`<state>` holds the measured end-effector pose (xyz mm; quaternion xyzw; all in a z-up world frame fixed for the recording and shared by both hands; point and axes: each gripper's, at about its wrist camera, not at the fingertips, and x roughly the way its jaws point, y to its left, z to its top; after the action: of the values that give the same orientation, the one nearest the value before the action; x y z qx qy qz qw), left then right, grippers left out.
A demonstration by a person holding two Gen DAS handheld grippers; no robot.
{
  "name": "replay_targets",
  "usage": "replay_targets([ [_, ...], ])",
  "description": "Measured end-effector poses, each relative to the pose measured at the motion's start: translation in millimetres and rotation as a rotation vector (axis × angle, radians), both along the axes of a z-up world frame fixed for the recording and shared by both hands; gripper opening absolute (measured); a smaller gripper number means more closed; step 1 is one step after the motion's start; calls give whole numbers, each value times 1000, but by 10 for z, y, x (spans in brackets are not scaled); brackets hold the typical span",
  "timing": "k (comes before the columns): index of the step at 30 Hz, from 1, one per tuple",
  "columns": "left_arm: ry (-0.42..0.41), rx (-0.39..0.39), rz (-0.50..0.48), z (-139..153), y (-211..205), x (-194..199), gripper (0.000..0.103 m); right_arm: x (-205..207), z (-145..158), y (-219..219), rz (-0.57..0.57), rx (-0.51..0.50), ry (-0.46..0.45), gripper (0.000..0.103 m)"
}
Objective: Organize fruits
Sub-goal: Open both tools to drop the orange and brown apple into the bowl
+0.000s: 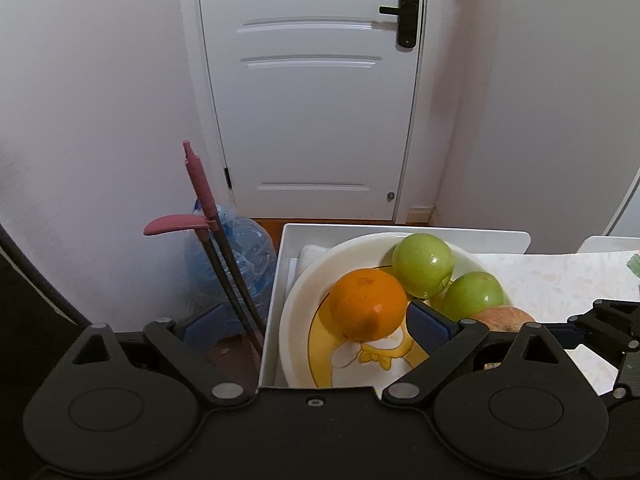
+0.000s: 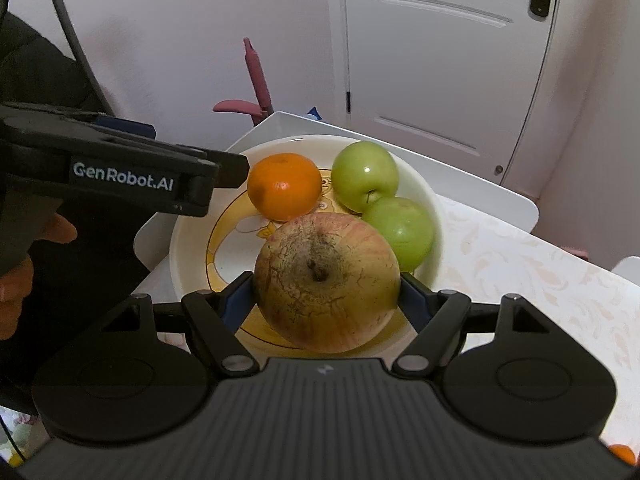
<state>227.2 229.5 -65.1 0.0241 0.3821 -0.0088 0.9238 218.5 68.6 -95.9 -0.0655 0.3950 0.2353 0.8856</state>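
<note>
A white bowl [image 1: 296, 292] [image 2: 188, 248] with a yellow cartoon print holds an orange [image 1: 368, 304] [image 2: 285, 186] and two green apples [image 1: 423, 264] [image 2: 365, 176]. My left gripper [image 1: 314, 330] is open over the bowl's left side. Its right pad is beside the orange without pressing it, and nothing is held. In the right wrist view its black body reaches in from the left. My right gripper [image 2: 326, 300] is shut on a large red-yellow apple [image 2: 326, 272] [image 1: 504, 318], stem end facing the camera, just above the bowl's near edge.
The bowl sits in a white tray [image 1: 276, 280] on a table with a pale patterned cloth [image 1: 560, 280]. A blue water jug [image 1: 240, 256] and a pink-handled tool [image 1: 200, 184] stand on the floor left of the table. Another orange [image 2: 624, 454] lies at the bottom right.
</note>
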Motion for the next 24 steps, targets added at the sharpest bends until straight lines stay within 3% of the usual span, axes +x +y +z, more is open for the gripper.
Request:
replay_targets([
  [4, -4, -6, 2, -13, 16, -27, 99, -38, -24, 17, 3, -29, -31, 92],
  [5, -6, -5, 1, -14, 15, -34, 99, -76, 7, 15, 8, -27, -66, 93],
  [6, -7, -4, 1, -13, 14, -44, 99, -101, 38, 21, 13, -29, -94, 101],
  [9, -11, -8, 5, -1, 17, -69, 99, -187, 111, -1, 10, -45, -150, 103],
  [15, -16, -18, 14, 41, -13, -117, 99, -282, 115, -158, -39, -46, -119, 103],
  [24, -43, -6, 8, 219, -157, -301, 99, -476, 376, -477, -89, 25, -127, 103],
])
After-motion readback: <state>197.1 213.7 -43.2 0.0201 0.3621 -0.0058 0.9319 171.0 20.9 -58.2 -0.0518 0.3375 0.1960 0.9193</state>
